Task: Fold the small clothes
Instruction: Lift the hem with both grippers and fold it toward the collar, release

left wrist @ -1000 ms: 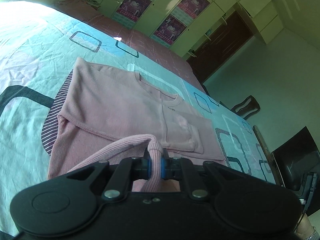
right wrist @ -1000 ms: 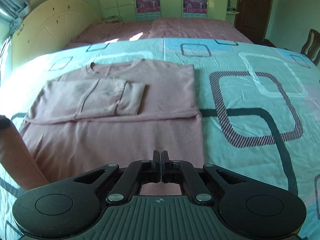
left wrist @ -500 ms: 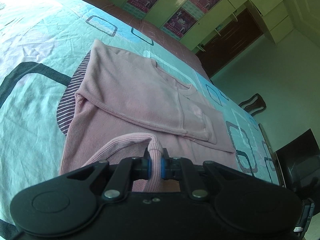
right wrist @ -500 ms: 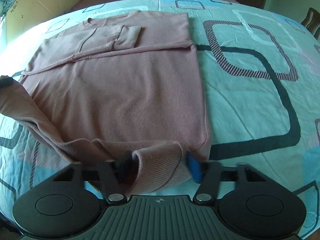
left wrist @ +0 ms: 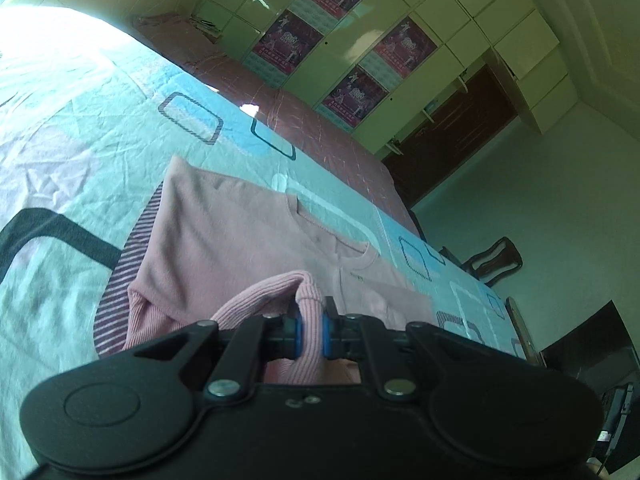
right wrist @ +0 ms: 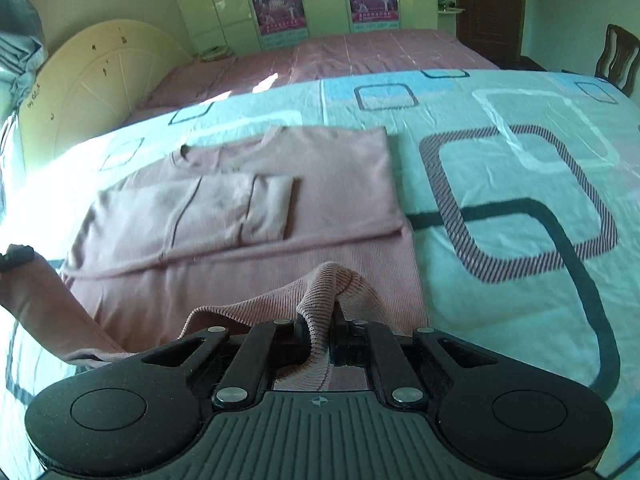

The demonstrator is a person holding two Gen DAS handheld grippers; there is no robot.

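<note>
Lying spread on the bed (right wrist: 520, 128) on a pale turquoise sheet (left wrist: 80, 152) printed with rounded squares: a pink long-sleeved top (right wrist: 328, 184), neck opening toward the far side, both sleeves folded across the chest. Clamped on the ribbed hem (left wrist: 308, 308), the left tool (left wrist: 311, 332), blue pads pressed tight against a bunched fold of fabric lifted off the bed. Pinching another bunch of the same hem (right wrist: 332, 284) at the right corner, the right tool (right wrist: 320, 340), jaws closed on the cloth, which humps up just ahead of the fingers. Stretching between the two grips, a raised band of ribbed edge, hanging slack toward the left in the right wrist view, where the dark tip of the other tool shows at the frame's edge with cloth draped from it. Resting flat on the sheet, the upper body of the top. Beyond the sheet, a dusty-pink bedspread (right wrist: 340, 56), a cream arched headboard (right wrist: 100, 76), pale green cabinet doors carrying posters (left wrist: 292, 44), a dark wooden door (right wrist: 488, 4) and a wooden chair (right wrist: 618, 60) near the bed's right side.
</note>
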